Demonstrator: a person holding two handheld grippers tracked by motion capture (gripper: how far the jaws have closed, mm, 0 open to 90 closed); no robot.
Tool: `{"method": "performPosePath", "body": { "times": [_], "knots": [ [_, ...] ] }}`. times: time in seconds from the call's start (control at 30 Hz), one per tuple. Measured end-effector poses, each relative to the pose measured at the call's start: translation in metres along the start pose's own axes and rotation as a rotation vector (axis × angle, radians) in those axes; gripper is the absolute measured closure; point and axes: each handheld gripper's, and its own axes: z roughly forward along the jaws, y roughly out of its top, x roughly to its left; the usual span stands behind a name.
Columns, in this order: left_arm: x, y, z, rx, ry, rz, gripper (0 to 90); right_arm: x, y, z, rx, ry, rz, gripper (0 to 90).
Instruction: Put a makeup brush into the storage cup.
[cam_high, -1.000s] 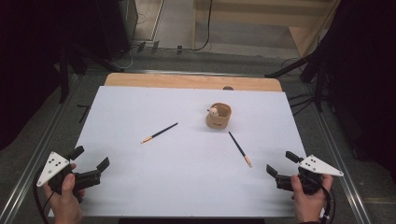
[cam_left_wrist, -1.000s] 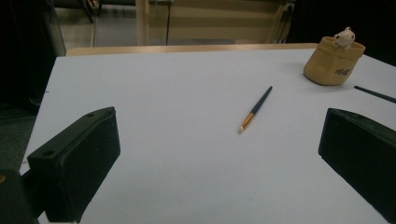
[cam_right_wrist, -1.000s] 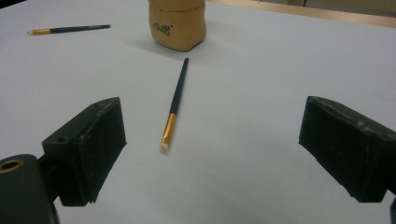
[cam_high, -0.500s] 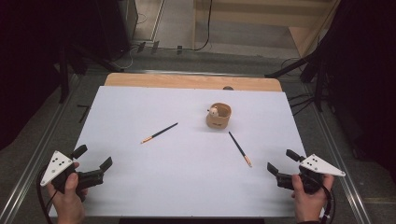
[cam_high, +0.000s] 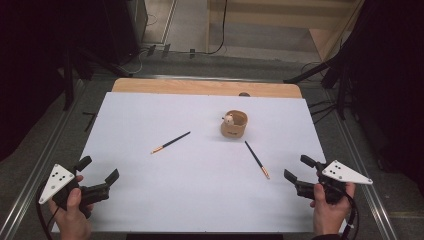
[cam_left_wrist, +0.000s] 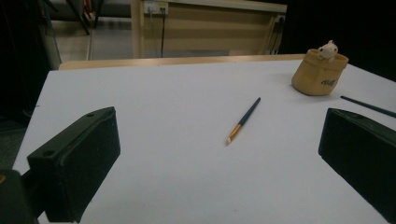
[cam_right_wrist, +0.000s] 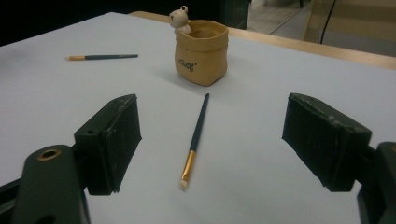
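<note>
Two dark-handled brushes with gold ferrules lie on the white sheet. One brush (cam_high: 171, 142) (cam_left_wrist: 243, 120) is left of centre. The other brush (cam_high: 257, 159) (cam_right_wrist: 196, 135) lies just ahead of my right gripper (cam_high: 296, 167) (cam_right_wrist: 215, 116). A tan pot (cam_high: 234, 124) (cam_left_wrist: 320, 72) (cam_right_wrist: 201, 51) with a small bear figure on its rim stands behind them. The right jaws are open and have just been closing a little, with nothing between them. My left gripper (cam_high: 100, 169) (cam_left_wrist: 217, 135) rests open at the near left, apart from everything.
The white sheet (cam_high: 200, 200) covers a wooden table whose far edge (cam_high: 200, 87) shows. Metal rails run along both sides, and dark stands rise at the back corners.
The right gripper's jaws have narrowed slightly. Both hands stay about where they were, and nothing on the table has moved.
</note>
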Motion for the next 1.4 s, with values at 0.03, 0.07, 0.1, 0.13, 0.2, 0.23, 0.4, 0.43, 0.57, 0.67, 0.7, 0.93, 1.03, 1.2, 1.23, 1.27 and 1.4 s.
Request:
{"method": "performPosePath", "body": {
  "times": [0.03,0.07,0.1,0.13,0.2,0.23,0.4,0.43,0.57,0.67,0.7,0.93,1.03,1.2,1.23,1.27,1.4],
  "knots": [
    [0.000,0.000,0.000,0.000,0.000,0.000,0.0,0.001,0.001,0.002,0.005,-0.005,-0.002,16.2],
    [-0.001,0.000,0.001,0.001,0.001,0.006,0.0,0.001,0.001,0.002,0.005,-0.005,-0.002,16.2],
    [-0.002,0.000,0.002,0.003,-0.003,0.009,0.0,0.003,0.005,0.004,0.021,-0.017,-0.009,16.0],
    [-0.004,0.000,0.003,0.008,-0.006,0.011,0.0,0.003,0.005,0.004,0.021,-0.017,-0.009,16.0],
    [-0.006,-0.001,0.007,0.016,-0.013,0.020,0.0,0.006,0.012,0.008,0.049,-0.019,-0.019,16.8],
    [-0.006,-0.001,0.007,0.016,-0.013,0.020,0.0,0.006,0.012,0.008,0.049,-0.019,-0.019,16.8],
    [-0.007,-0.002,0.008,0.021,-0.028,0.016,0.0,0.010,0.024,0.020,0.139,-0.020,-0.043,20.6],
    [-0.007,-0.002,0.008,0.025,-0.025,0.020,0.0,0.011,0.029,0.026,0.166,-0.030,-0.048,21.7],
    [-0.006,-0.003,0.010,0.033,-0.023,0.027,0.0,0.012,0.036,0.034,0.202,-0.027,-0.057,23.5],
    [-0.005,-0.004,0.011,0.037,-0.018,0.024,0.0,0.012,0.044,0.046,0.213,-0.032,-0.050,25.3],
    [-0.005,-0.004,0.011,0.037,-0.018,0.024,0.0,0.012,0.046,0.049,0.219,-0.039,-0.041,26.3],
    [-0.007,-0.004,0.010,0.038,-0.016,0.029,0.0,0.013,0.053,0.071,0.281,-0.017,-0.030,30.5],
    [-0.007,-0.004,0.009,0.040,-0.014,0.031,0.0,0.013,0.055,0.078,0.308,-0.007,-0.023,32.3],
    [-0.006,-0.004,0.007,0.037,-0.011,0.031,0.0,0.016,0.058,0.088,0.360,-0.031,-0.040,35.2],
    [-0.006,-0.004,0.006,0.036,-0.008,0.028,0.0,0.017,0.060,0.094,0.392,-0.044,-0.036,37.8],
    [-0.006,-0.004,0.006,0.036,-0.008,0.028,0.0,0.018,0.061,0.096,0.407,-0.040,-0.030,37.9],
    [-0.005,-0.004,0.006,0.036,-0.006,0.027,0.0,0.020,0.062,0.104,0.458,-0.031,-0.030,35.8]
  ]
}}
